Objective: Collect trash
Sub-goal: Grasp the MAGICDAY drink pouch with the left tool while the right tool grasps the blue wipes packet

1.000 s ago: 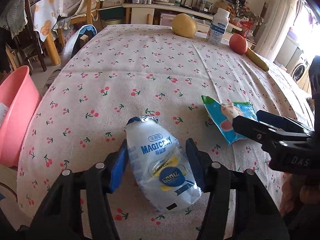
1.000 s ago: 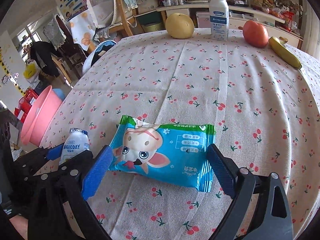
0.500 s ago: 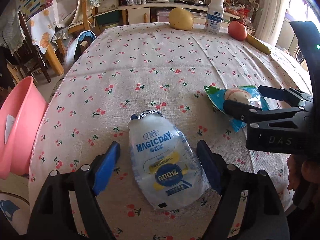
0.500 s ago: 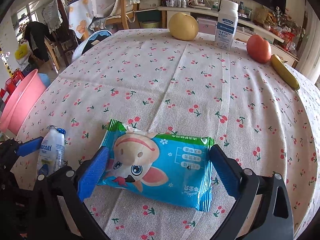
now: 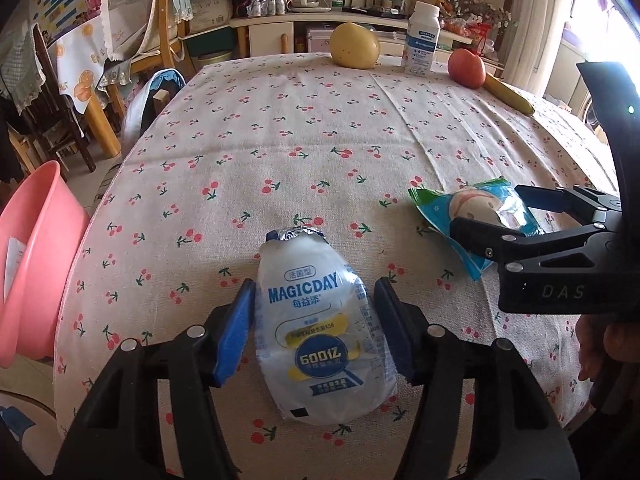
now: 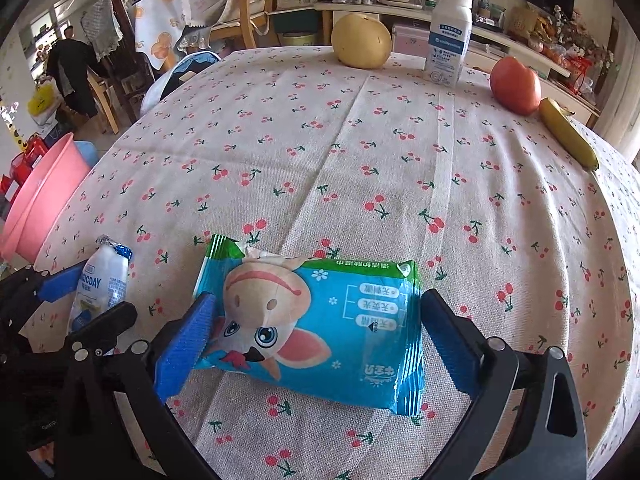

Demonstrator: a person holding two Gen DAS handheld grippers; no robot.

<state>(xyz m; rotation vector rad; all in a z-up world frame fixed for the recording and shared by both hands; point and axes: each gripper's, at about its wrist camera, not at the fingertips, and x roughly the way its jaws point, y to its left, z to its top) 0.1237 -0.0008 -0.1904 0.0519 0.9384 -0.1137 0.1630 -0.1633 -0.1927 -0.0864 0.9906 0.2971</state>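
A crushed white MAGICDAY drink bottle (image 5: 316,332) lies on the cherry-print tablecloth (image 5: 304,128), foil top pointing away from me. My left gripper (image 5: 314,284) straddles it, its jaws closing with both blue pads touching the bottle's sides. To its right lies a blue wet-wipe pack (image 6: 320,332) with a cartoon animal on it. My right gripper (image 6: 316,298) stands wide open around the pack: its left pad is at the pack's edge and a small gap shows at the right pad. The right wrist view shows the bottle (image 6: 102,280) and left gripper (image 6: 96,300) at far left.
A pink basin (image 5: 32,248) stands below the table's left edge. At the far side stand a yellow pear (image 5: 354,46), a white milk bottle (image 5: 422,38), a red apple (image 5: 466,68) and a banana (image 5: 510,96). Chairs crowd the back left, where a person (image 6: 68,68) stands.
My left jaws spread wide off the bottle, then came back in against its sides. My right gripper slid further forward around the wipe pack, jaws a little wider.
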